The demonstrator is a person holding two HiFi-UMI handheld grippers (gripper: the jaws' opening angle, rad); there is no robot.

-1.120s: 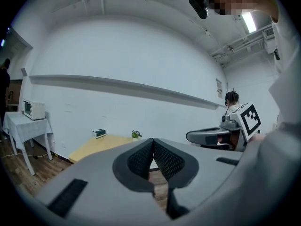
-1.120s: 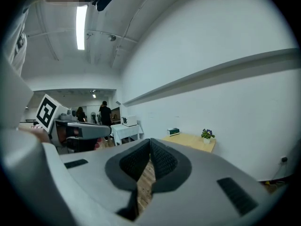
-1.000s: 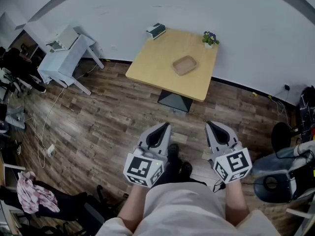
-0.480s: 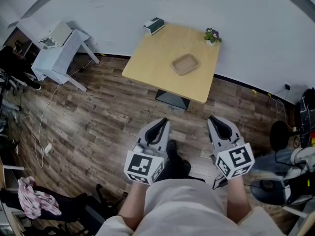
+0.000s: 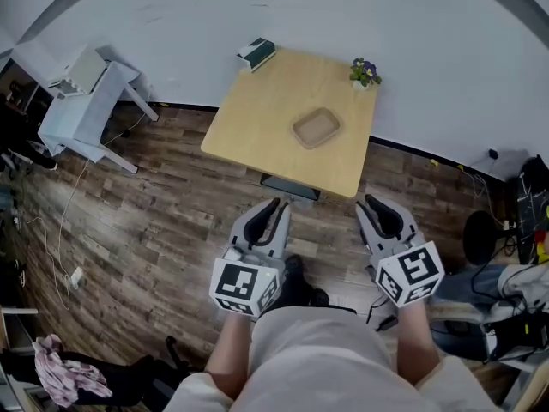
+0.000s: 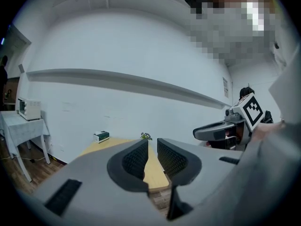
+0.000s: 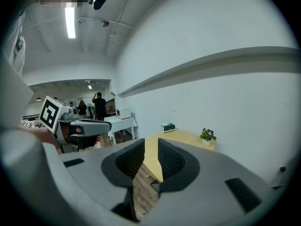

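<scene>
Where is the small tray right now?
In the head view the tray lies near the middle of the wooden table, a little right of centre, with the potted plant at the far right corner beyond it.

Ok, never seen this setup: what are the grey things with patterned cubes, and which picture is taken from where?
A person holds a hand tool in each hand: the left gripper and the right gripper; the cubes belong to them. The head view looks down from the person's head. The other two views come from cameras riding on each gripper, looking along its fingers. Both pairs of fingers stand slightly apart, holding nothing. Ahead, a wooden table carries a shallow tray, a potted plant and a small box.
</scene>
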